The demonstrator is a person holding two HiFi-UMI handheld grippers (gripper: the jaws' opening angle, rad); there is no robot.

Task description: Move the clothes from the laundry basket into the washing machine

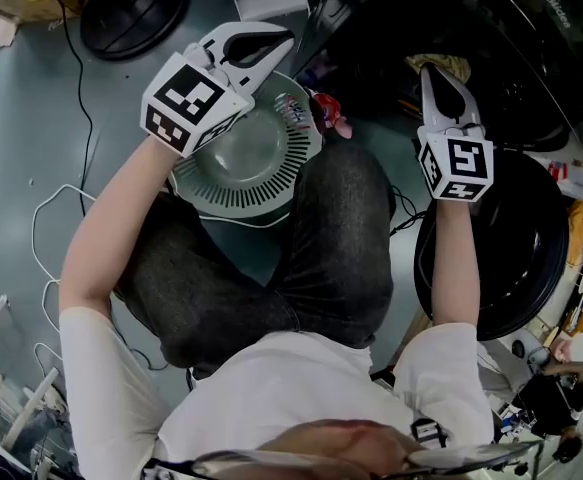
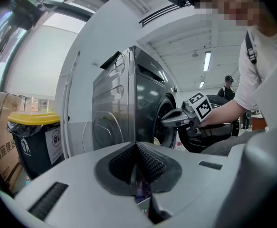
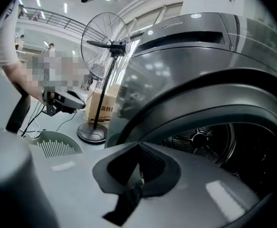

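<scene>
Two hand-held grippers: one in each of the person's hands, both held up off the floor (image 1: 31, 118).
Left hand-held gripper (image 1: 276, 50): positioned over the far rim of the laundry basket, jaws closed together. A sliver of purple and white shows low in the slot between them. Whether it is pinched cannot be told.
Right hand-held gripper (image 1: 434, 80): positioned at the mouth of the washing machine, jaws clenched on themselves, no cloth between the pads.
Laundry basket (image 1: 271, 183): round with a slatted wall, standing on the floor in front of the person's knee, inner bottom in plain view.
Clothes: a yellowish cloth (image 1: 443, 65) lies at the edge of the drum opening, just beyond the right tip. A patterned piece (image 1: 291, 108) lies at the basket's rim beside the knee.
Pink-red item (image 1: 333, 120): just beside the patterned piece; its kind cannot be told.
Washing machine (image 3: 214, 56): dark grey front loader, door (image 1: 511, 258) swung open, perforated drum (image 3: 202, 141) exposed.
Surroundings: pedestal fan (image 3: 102, 44), cardboard box (image 3: 102, 109) behind its pole, bin with yellow lid (image 2: 33, 120) beside the machine, white cable (image 1: 56, 203) on the floor.
</scene>
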